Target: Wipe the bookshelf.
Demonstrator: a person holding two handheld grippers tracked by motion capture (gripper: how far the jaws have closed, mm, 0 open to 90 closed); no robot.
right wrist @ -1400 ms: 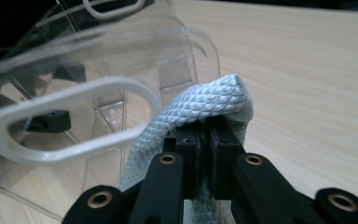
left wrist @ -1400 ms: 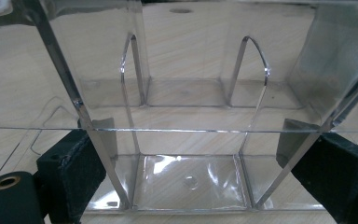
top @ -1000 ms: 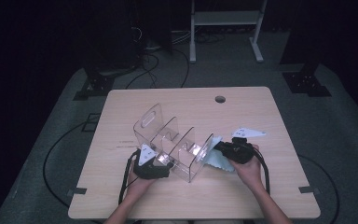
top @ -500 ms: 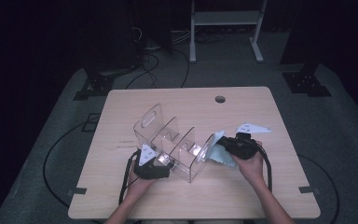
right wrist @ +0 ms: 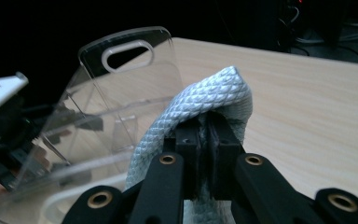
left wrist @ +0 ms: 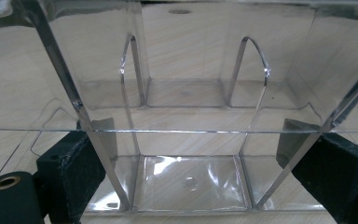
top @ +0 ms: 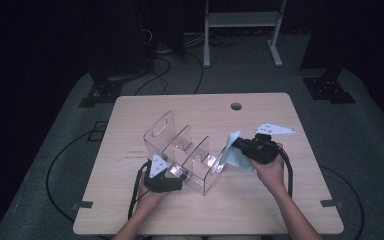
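A clear acrylic organizer [top: 180, 145] with a handle slot and several compartments lies on the wooden table [top: 205, 107]. My left gripper [top: 167, 177] holds its near end. In the left gripper view the black pads [left wrist: 72, 168] press on the outer walls of the organizer [left wrist: 191, 107], with the left gripper [left wrist: 198, 172] spread wide around one compartment. My right gripper [top: 237, 145] is at the organizer's right end, shut on a pale blue-grey cloth [top: 232, 157]. In the right gripper view the quilted cloth [right wrist: 200, 100] folds over the right gripper [right wrist: 207, 135], beside the handle plate of the organizer [right wrist: 121, 84].
A round cable hole [top: 236, 106] sits near the table's far edge. Bare tabletop lies left and right of the organizer. Black cables [top: 55, 165] trail over the grey floor mat, and a white stand [top: 240, 20] is behind the table.
My right gripper has lifted with the cloth and now sits higher against the organizer's right end. The left gripper and the organizer have stayed in place.
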